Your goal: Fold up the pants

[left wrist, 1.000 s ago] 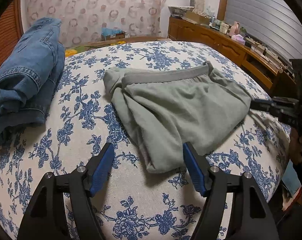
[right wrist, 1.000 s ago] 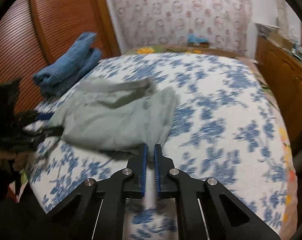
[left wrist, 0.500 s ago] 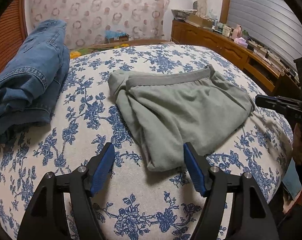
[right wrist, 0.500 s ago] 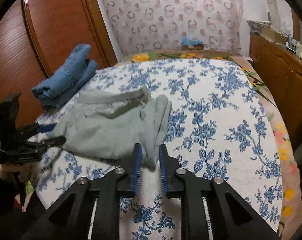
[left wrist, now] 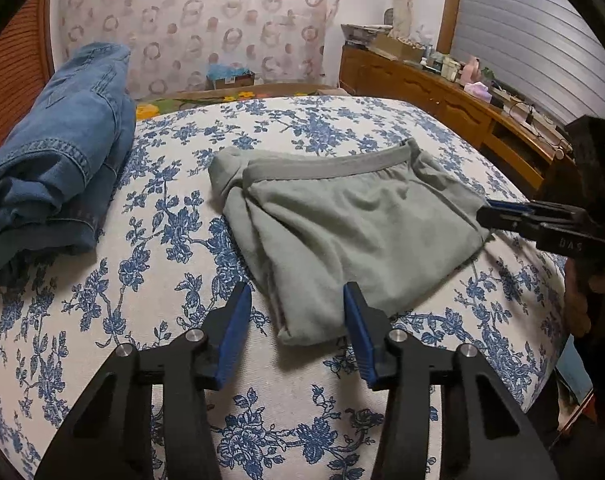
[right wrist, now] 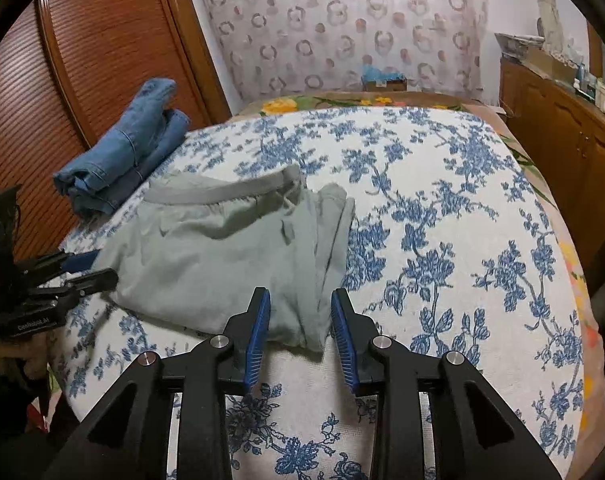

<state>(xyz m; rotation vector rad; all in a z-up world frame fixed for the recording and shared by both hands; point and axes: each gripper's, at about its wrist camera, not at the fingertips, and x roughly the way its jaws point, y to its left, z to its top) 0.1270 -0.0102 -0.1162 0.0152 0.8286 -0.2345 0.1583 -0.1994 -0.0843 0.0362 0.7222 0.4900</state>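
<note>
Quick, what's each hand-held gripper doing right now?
Left hand-held gripper: open, holding nothing, at the grey pants' corner.
Right hand-held gripper: open, holding nothing.

R gripper (right wrist: 300, 320) fingers went from shut to open; L gripper (left wrist: 296, 320) narrowed.

Left wrist view: low over bed (left wrist: 286, 412), close, facing grey pants (left wrist: 354, 232) from near-left corner. Right wrist view: same height, from near-right corner. Shared: pants, folded jeans (right wrist: 122, 152), patterned headboard (left wrist: 190, 24).
</note>
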